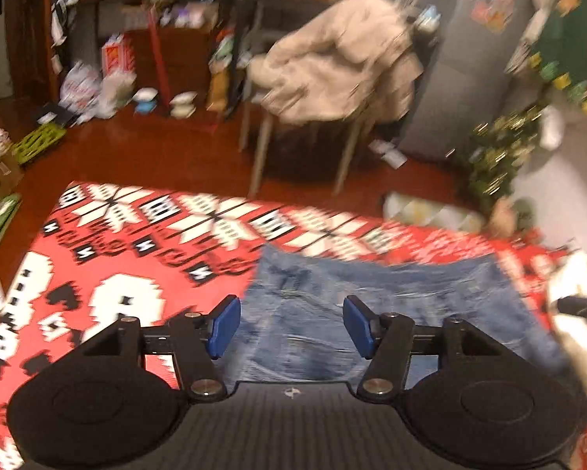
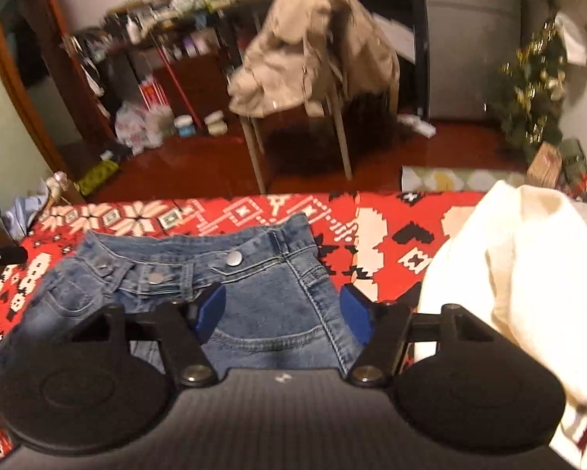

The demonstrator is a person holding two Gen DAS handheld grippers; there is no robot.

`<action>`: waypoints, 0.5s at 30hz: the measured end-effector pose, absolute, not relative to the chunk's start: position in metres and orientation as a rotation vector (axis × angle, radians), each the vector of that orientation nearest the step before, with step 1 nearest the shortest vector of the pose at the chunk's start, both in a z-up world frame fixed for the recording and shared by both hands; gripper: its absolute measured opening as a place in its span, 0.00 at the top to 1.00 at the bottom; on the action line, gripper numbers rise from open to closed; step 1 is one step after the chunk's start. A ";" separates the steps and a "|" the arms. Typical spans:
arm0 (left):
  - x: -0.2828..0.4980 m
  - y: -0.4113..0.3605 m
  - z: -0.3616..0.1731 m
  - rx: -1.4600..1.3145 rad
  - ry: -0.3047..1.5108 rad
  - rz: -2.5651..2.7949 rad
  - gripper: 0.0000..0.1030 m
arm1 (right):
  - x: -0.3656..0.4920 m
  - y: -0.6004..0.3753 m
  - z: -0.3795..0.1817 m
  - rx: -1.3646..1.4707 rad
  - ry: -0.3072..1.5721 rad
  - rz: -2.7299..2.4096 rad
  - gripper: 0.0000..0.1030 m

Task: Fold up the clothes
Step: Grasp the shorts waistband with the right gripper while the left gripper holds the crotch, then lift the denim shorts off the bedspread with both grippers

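A pair of blue jeans (image 2: 254,290) lies folded on the red patterned blanket (image 2: 379,231), waistband and metal button facing away from me. My right gripper (image 2: 283,315) hovers over the jeans with its blue pads apart and nothing pinched between them. In the left wrist view the same jeans (image 1: 372,305) spread under my left gripper (image 1: 291,327), which also stands open above the denim. The picture there is blurred. A cream garment (image 2: 528,286) with a dark red striped hem lies in a heap at the right of the blanket.
Beyond the blanket's far edge is a red-brown floor (image 2: 199,164). A chair draped with a beige coat (image 2: 313,51) stands there. Cluttered shelves (image 2: 168,31) fill the back left, a small decorated tree (image 2: 536,90) the back right. The other gripper's tip (image 1: 583,307) shows at the right edge.
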State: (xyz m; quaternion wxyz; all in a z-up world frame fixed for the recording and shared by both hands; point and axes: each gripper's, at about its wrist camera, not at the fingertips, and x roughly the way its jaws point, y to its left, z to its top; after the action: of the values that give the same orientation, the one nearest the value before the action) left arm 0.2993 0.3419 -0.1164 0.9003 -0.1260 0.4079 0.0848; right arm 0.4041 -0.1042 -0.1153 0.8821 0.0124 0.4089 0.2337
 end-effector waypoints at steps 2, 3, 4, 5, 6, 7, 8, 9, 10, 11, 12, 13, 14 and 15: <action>0.314 0.347 -0.119 -0.248 0.906 0.182 0.52 | 0.421 -0.098 -0.111 0.034 0.885 0.483 0.37; 0.322 0.350 -0.119 -0.241 0.933 0.180 0.54 | 0.429 -0.095 -0.107 0.044 0.900 0.485 0.37; 0.331 0.351 -0.119 -0.228 0.953 0.174 0.54 | 0.437 -0.091 -0.104 0.053 0.915 0.487 0.37; 0.337 0.351 -0.119 -0.221 0.962 0.167 0.54 | 0.445 -0.086 -0.102 0.050 0.927 0.486 0.37; 0.345 0.352 -0.120 -0.214 0.974 0.154 0.54 | 0.453 -0.081 -0.100 0.046 0.939 0.485 0.37; 0.352 0.354 -0.122 -0.211 0.983 0.145 0.54 | 0.461 -0.075 -0.098 0.042 0.952 0.484 0.38; 0.358 0.356 -0.123 -0.208 0.992 0.136 0.54 | 0.469 -0.067 -0.100 0.013 0.958 0.473 0.38; 0.365 0.360 -0.126 -0.215 1.004 0.133 0.54 | 0.477 -0.060 -0.105 -0.009 0.973 0.463 0.41; 0.372 0.364 -0.129 -0.235 1.013 0.123 0.54 | 0.485 -0.054 -0.109 -0.030 0.988 0.454 0.47; 0.378 0.369 -0.132 -0.252 1.018 0.120 0.54 | 0.493 -0.049 -0.116 -0.039 1.013 0.449 0.49; 0.385 0.373 -0.135 -0.270 1.023 0.117 0.54 | 0.501 -0.044 -0.122 -0.048 1.037 0.444 0.56; 0.391 0.378 -0.140 -0.281 1.034 0.115 0.54 | 0.511 -0.042 -0.129 -0.051 1.061 0.433 0.65; 0.395 0.383 -0.144 -0.289 1.043 0.118 0.54 | 0.519 -0.040 -0.136 -0.050 1.080 0.419 0.67; 0.399 0.387 -0.149 -0.311 1.058 0.113 0.55 | 0.528 -0.040 -0.144 -0.044 1.097 0.402 0.67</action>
State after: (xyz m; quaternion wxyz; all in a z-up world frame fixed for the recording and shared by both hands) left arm 0.3985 0.3872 -0.1489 0.8504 -0.1476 0.5022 0.0536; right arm 0.5281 -0.0398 -0.1438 0.8340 -0.0206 0.5177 0.1898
